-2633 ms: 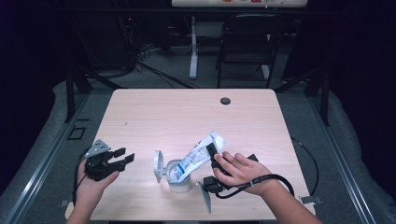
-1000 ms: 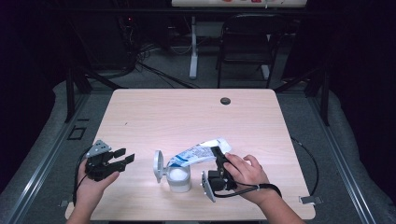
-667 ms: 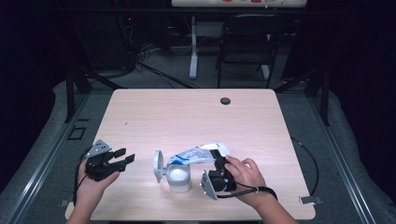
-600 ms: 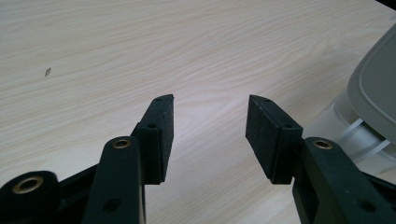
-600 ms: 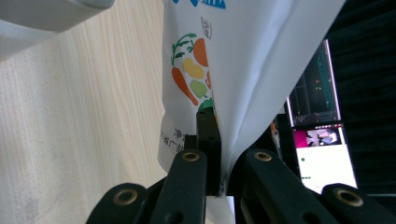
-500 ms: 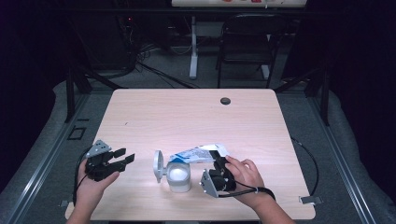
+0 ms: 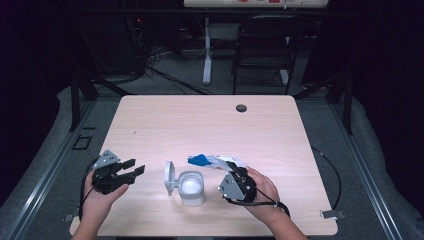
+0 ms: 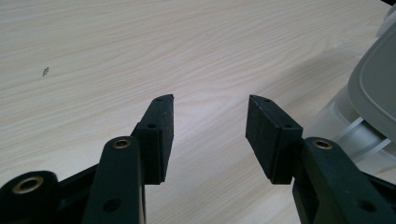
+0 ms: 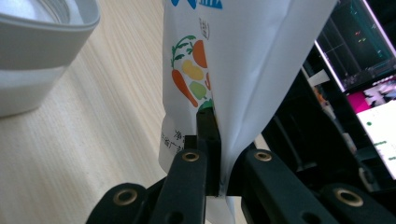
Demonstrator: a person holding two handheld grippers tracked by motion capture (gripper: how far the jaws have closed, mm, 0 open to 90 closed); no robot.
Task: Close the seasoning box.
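A white pouch with a blue end and printed vegetables hangs nearly level just behind a white open container. My right gripper is shut on its right end. In the right gripper view the pouch is pinched flat between the two black jaws of that gripper, and the container sits at the upper left. The container holds white powder, and its hinged lid stands up on its left. My left gripper hovers open left of the container, nothing between its jaws.
The light wooden table has a dark cable hole near its far edge. A chair and cables stand on the dark floor beyond. The container's lid lies close to the right of my left gripper.
The right hand has drawn back toward the table's front and the pouch has swung from a steep tilt over the container to nearly level. The left gripper has stayed put.
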